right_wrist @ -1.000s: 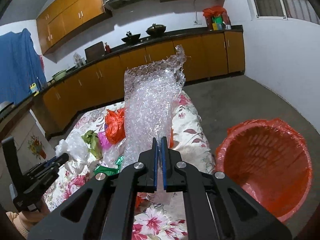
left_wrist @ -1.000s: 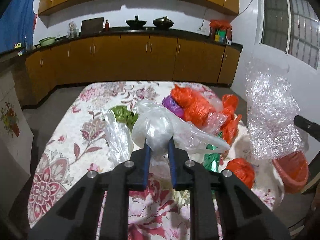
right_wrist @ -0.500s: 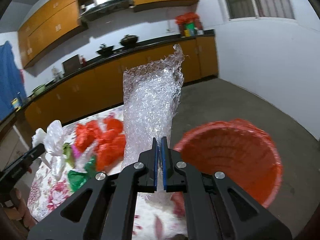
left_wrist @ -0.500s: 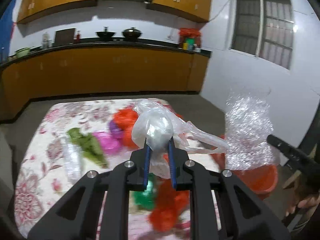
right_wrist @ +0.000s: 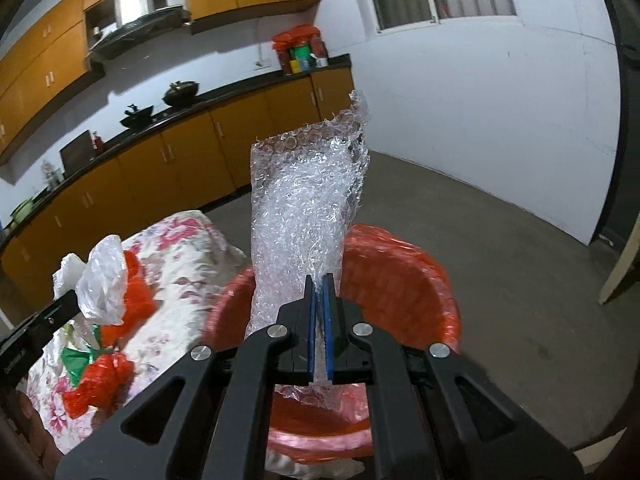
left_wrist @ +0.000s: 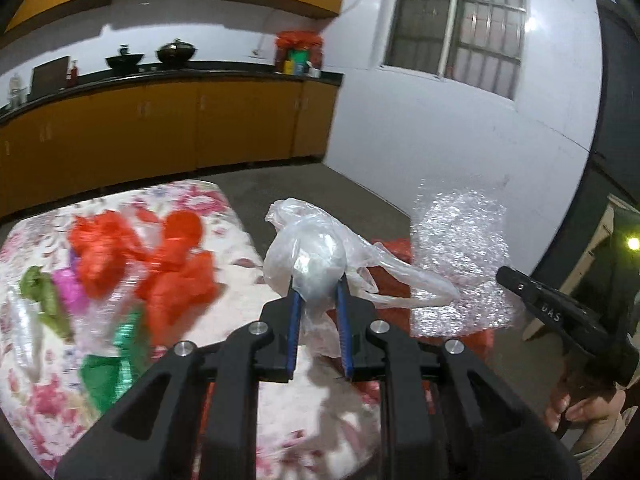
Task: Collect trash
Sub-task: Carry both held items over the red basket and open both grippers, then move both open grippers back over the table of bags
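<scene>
My left gripper [left_wrist: 318, 292] is shut on a clear plastic bag [left_wrist: 316, 256] and holds it in the air past the table's right edge. My right gripper [right_wrist: 319, 286] is shut on a sheet of bubble wrap [right_wrist: 308, 200], which stands upright over the red-lined bin [right_wrist: 404, 276]. The bubble wrap [left_wrist: 460, 264] and right gripper [left_wrist: 508, 278] also show at the right of the left wrist view, above the bin [left_wrist: 394, 248]. The clear bag [right_wrist: 102, 280] shows at the left of the right wrist view.
The floral-cloth table [left_wrist: 240, 276] holds red bags [left_wrist: 176, 276], a pink bag [left_wrist: 66, 284], green bags [left_wrist: 106, 368] and clear plastic [left_wrist: 24, 328]. Orange cabinets [left_wrist: 200, 124] line the back wall. Bare grey floor [right_wrist: 500, 248] lies beyond the bin.
Both grippers have swung right, away from the table. The bubble wrap is now over the bin, and the clear bag has come close to the bin's left side.
</scene>
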### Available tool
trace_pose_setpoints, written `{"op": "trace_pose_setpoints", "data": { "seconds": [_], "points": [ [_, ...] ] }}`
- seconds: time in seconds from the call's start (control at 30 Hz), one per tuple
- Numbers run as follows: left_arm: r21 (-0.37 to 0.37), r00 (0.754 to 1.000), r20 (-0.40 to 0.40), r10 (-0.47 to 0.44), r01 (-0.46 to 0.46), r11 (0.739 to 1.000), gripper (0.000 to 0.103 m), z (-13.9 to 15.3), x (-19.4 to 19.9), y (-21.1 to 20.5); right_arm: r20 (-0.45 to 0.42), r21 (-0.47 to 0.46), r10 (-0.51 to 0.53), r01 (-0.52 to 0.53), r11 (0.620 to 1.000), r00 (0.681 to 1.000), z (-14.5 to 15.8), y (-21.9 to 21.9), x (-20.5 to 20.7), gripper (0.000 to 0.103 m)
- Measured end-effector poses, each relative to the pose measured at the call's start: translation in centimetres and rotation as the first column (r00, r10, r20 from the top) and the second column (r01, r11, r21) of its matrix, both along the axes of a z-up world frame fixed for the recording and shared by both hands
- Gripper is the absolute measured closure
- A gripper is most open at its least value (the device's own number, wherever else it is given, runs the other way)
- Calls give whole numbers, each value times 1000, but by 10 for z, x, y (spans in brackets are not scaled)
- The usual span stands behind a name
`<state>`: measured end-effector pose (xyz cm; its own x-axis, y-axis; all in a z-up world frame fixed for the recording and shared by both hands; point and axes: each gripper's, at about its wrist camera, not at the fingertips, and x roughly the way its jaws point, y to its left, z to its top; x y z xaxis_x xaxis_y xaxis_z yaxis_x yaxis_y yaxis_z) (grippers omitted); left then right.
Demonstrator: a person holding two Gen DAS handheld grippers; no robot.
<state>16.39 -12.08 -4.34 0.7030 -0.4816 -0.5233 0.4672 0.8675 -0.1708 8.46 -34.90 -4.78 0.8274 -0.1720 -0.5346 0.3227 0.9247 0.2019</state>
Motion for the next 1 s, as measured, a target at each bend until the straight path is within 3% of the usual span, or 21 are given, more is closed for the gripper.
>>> {"op": "trace_pose_setpoints", "data": {
  "seconds": [0.43,0.6,0.7,0.77,0.93,1.0],
  "points": [
    [22,993,-72,-98,99,995,85,-29,24,-57,-24,24,-39,40,999,999,-8,-27,4,99],
    [27,989,-92,-116,119,993,77,-40,26,-70,-35,32,-29,30,999,999,-10,-28,6,98],
    [33,988,-99,-118,122,992,67,-43,27,-73,-43,32,-24,26,999,999,-10,-26,9,85],
    [35,988,-107,-114,118,992,64,-45,28,-71,-39,33,-26,27,999,999,-11,-26,8,63],
    [39,991,-108,-78,82,996,60,-45,25,-57,-41,12,-23,23,1000,999,-9,-25,2,61],
    [43,995,-87,-48,52,998,53,-42,21,-47,-43,-10,-13,12,1000,999,-6,-19,2,61]
  ]
}}
